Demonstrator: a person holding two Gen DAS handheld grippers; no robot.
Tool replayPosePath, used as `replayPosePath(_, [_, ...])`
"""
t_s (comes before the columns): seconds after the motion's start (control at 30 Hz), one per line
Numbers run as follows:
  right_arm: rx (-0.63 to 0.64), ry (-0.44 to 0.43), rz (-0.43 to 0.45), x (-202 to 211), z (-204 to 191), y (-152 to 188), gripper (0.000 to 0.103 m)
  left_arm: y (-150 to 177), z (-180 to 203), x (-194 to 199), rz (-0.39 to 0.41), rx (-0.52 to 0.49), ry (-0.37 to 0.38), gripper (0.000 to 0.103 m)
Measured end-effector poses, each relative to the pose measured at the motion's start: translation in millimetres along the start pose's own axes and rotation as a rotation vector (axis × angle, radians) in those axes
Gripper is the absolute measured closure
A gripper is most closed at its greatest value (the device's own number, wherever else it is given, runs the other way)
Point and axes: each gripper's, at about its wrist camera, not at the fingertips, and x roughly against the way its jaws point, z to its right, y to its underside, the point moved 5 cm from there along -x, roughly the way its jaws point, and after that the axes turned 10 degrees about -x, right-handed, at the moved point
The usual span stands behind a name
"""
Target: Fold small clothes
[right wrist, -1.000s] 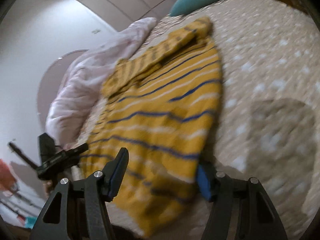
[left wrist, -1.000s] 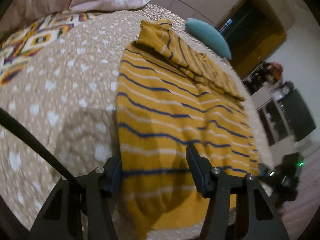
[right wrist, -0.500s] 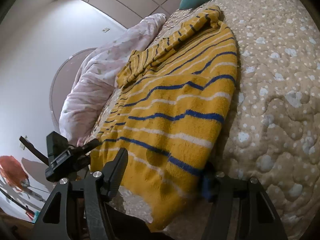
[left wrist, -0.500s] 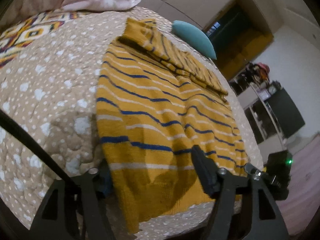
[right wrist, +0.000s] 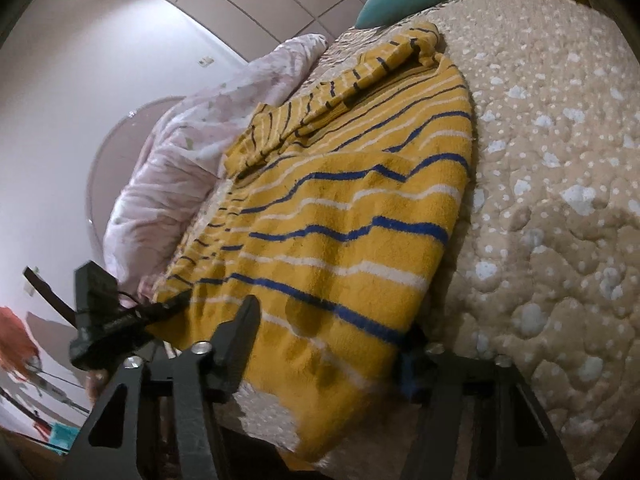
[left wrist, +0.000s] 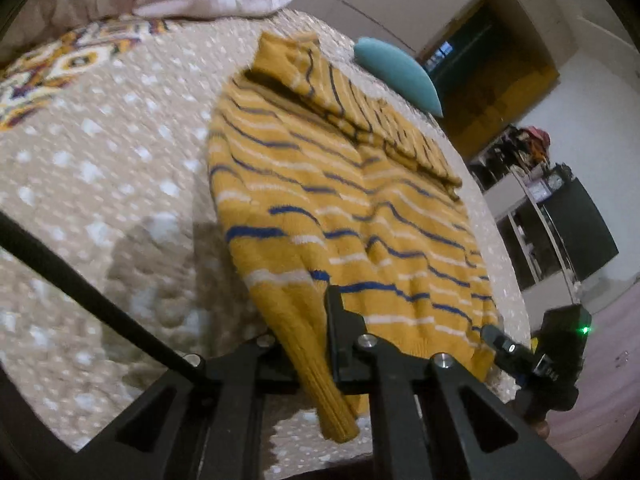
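While one striped sweater (left wrist: 344, 216) lies on the quilt (left wrist: 100, 184), we see two grippers: left gripper (left wrist: 316, 336) pinching its hem, right gripper (right wrist: 328, 336) closing, jaws apart astride the hem.

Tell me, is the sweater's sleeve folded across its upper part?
Yes, in the right wrist view a striped sleeve lies folded across the top of the yellow sweater on the bed.

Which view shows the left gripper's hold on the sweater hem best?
The left wrist view: the left gripper is shut on a bunched corner of the yellow striped sweater, plainly visible. The right wrist view shows that gripper only small, at the sweater's far corner.
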Motion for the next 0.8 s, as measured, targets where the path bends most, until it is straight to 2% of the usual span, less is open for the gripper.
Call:
replayPosePath(0.17, [-0.032, -0.042, -0.019, 1, 2, 2, 0.046, -1, -2, -1, -0.032, -0.001, 0.064, 0.089])
replayPosePath(0.27, [-0.052, -0.066, -0.035, -2, 3, 1, 0.046, 0, 4, -17, -0.053, 0.01, 0.112, 0.072])
replayPosePath(0.33, [-0.056, -0.06, -0.039, -7, 2, -1, 0.047, -2, 5, -25, -0.041, 0.04, 0.131, 0.066])
replayPosePath(0.37, [-0.056, -0.053, -0.039, -9, 2, -2, 0.059, -4, 4, -28, -0.035, 0.057, 0.13, 0.066])
replayPosePath(0.4, [-0.058, -0.039, -0.043, -12, 3, -3, 0.078, -5, 3, -30, -0.043, 0.076, 0.121, 0.07])
replayPosePath(0.43, [-0.074, -0.021, -0.054, -15, 8, -6, 0.087, -7, 1, -30, -0.049, 0.088, 0.1, 0.093])
replayPosePath(0.53, [-0.134, -0.061, -0.068, -8, 15, -9, 0.092, -9, -3, -15, -0.028, 0.103, 0.062, 0.093])
replayPosePath(0.63, [-0.112, -0.077, -0.068, 12, 11, -7, 0.094, -7, 2, 15, 0.012, 0.065, 0.02, 0.094])
replayPosePath(0.8, [-0.071, -0.118, -0.063, 58, 2, 10, 0.095, 10, 23, 61, 0.052, 0.008, 0.048, 0.094])
